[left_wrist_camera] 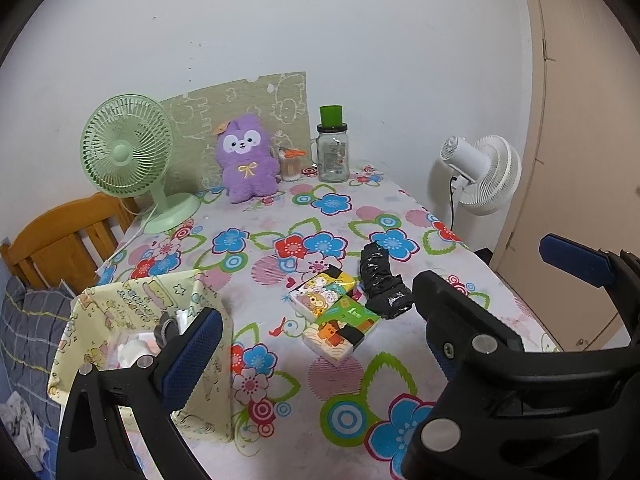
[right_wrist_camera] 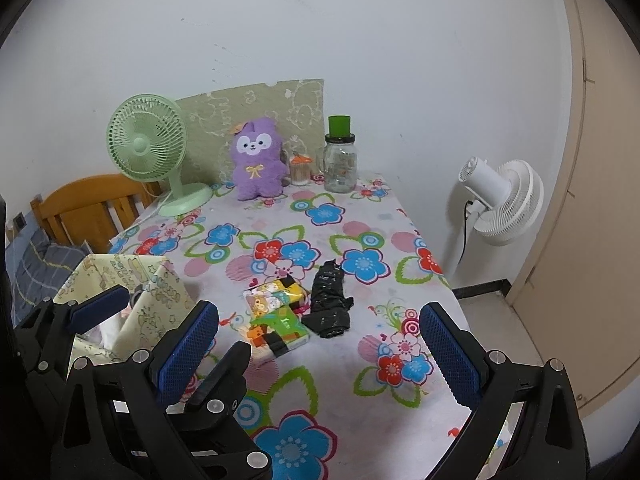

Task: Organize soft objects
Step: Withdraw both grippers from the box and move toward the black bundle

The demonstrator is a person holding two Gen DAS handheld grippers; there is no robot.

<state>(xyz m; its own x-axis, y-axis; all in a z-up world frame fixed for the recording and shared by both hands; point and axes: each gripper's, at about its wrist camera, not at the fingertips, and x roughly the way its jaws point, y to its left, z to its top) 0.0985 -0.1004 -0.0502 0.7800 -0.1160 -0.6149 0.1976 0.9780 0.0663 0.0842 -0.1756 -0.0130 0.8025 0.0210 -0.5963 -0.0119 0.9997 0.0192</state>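
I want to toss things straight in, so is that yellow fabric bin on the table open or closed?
Open. The yellow fabric bin has no lid, and its inside shows, with something white in it.

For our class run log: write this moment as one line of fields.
left gripper: open, empty | right gripper: open, empty | tissue packs, black bag: on table | fabric bin: left

My left gripper (left_wrist_camera: 320, 344) hangs wide open above the flowered tablecloth (left_wrist_camera: 280, 240). Between its fingers lie two tissue packs (left_wrist_camera: 334, 312), touching, with a crumpled black bag (left_wrist_camera: 384, 282) just beside them. A yellow fabric bin (left_wrist_camera: 132, 320) sits under my left finger. The purple plush (left_wrist_camera: 246, 158) stands at the wall.
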